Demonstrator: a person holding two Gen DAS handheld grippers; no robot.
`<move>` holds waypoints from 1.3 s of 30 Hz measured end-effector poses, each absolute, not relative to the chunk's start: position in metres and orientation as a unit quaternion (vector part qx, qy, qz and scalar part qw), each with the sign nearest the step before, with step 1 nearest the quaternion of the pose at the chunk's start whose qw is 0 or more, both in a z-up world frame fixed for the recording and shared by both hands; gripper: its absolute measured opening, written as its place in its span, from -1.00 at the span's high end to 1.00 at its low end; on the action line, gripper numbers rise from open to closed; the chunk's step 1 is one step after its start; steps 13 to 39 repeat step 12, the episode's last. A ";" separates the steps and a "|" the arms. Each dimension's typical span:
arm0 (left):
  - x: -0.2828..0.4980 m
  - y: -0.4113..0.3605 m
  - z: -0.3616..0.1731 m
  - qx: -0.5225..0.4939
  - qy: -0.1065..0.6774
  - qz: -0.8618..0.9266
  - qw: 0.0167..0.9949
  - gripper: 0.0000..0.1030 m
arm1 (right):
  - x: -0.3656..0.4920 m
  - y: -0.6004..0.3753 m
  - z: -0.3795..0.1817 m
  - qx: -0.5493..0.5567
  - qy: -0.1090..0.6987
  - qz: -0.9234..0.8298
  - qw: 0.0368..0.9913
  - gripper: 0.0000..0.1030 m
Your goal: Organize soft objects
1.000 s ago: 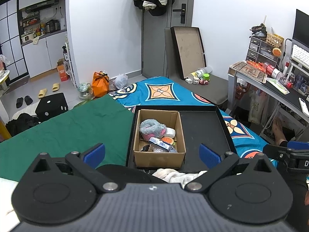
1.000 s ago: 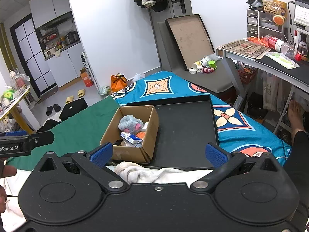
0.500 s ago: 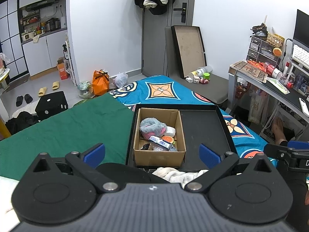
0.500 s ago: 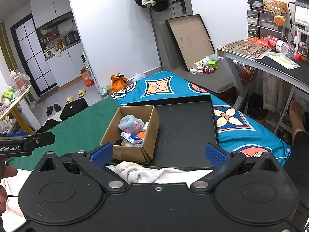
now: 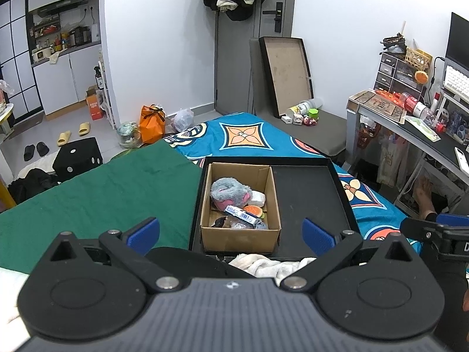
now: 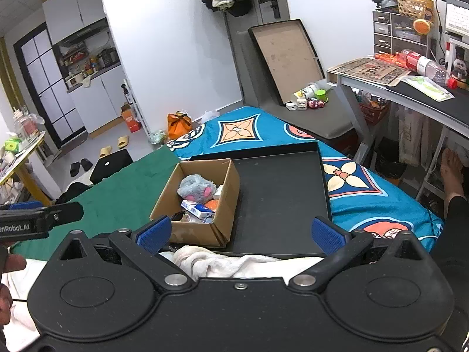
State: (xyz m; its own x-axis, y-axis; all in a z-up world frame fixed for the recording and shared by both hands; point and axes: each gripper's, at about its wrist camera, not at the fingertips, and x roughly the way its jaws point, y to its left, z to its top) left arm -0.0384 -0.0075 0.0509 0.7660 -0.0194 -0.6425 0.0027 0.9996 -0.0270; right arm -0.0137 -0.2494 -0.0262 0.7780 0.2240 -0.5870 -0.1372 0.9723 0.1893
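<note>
- Both hand-held grippers, left (image 5: 230, 233) and right (image 6: 239, 233), hover spread apart and empty above the bed's near edge.
- Towel (image 6: 234, 264) lies crumpled at that edge, touching the tray (image 6: 281, 193).
- Box (image 5: 240, 234) of toys (image 5: 230, 193) sits in the tray's left half.
- Likely next: lower the right one, pinch a thick fold, lift clear of the tray rim.

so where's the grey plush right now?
In both wrist views the grey plush lies at the far end of the cardboard box, which sits in the black tray's left half.
</note>
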 end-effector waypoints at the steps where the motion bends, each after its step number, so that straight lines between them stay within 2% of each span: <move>1: -0.039 -0.007 0.050 -0.011 0.341 -0.007 0.940 -0.99 | -0.014 -0.249 -0.026 0.069 0.319 0.093 0.941 -1.00; 12: -0.035 -0.004 0.033 -0.013 0.355 -0.010 0.935 -0.99 | -0.010 -0.247 -0.032 0.068 0.327 0.087 0.938 -1.00; 39: -0.035 -0.004 0.033 -0.013 0.355 -0.010 0.935 -0.99 | -0.010 -0.247 -0.032 0.068 0.327 0.087 0.938 -1.00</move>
